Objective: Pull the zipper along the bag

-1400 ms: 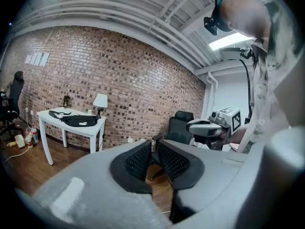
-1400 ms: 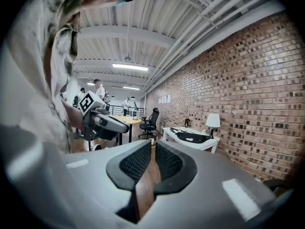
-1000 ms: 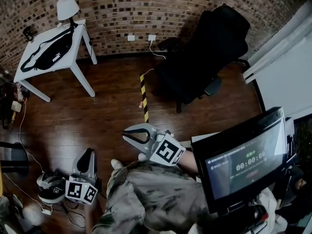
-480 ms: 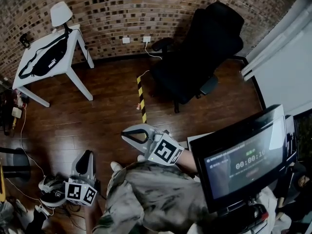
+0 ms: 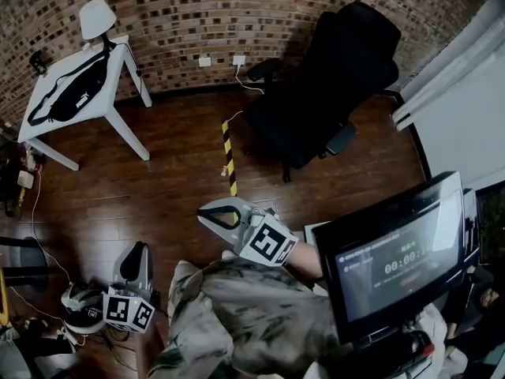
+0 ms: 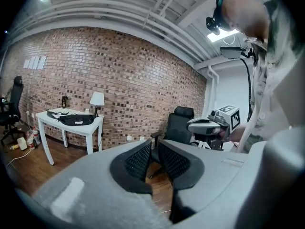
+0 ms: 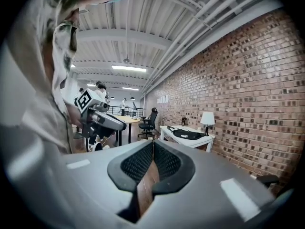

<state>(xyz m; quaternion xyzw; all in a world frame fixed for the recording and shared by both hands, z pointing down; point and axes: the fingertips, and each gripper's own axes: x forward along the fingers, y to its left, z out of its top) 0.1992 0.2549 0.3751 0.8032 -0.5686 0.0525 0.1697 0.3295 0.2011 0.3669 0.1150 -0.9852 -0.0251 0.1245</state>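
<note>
The black bag (image 5: 75,93) lies on a white table (image 5: 104,93) by the brick wall, far from both grippers; it also shows in the left gripper view (image 6: 74,120) and the right gripper view (image 7: 188,135). My left gripper (image 5: 136,260) hangs low at the person's left side. Its pads (image 6: 138,159) stand a narrow gap apart with nothing between them. My right gripper (image 5: 217,212) is held out in front of the body over the wood floor, its tips (image 7: 153,143) touching and empty.
A white lamp (image 5: 96,14) stands on the table's far corner. A black office chair (image 5: 331,77) sits by the wall, with yellow-black tape (image 5: 230,156) on the floor beside it. A monitor (image 5: 394,259) is at the right. Cables and shoes (image 5: 79,306) lie at the lower left.
The head view has shifted slightly, so the table and chair sit a little differently in the frame. Both grippers stay where they were, jaws unchanged.
</note>
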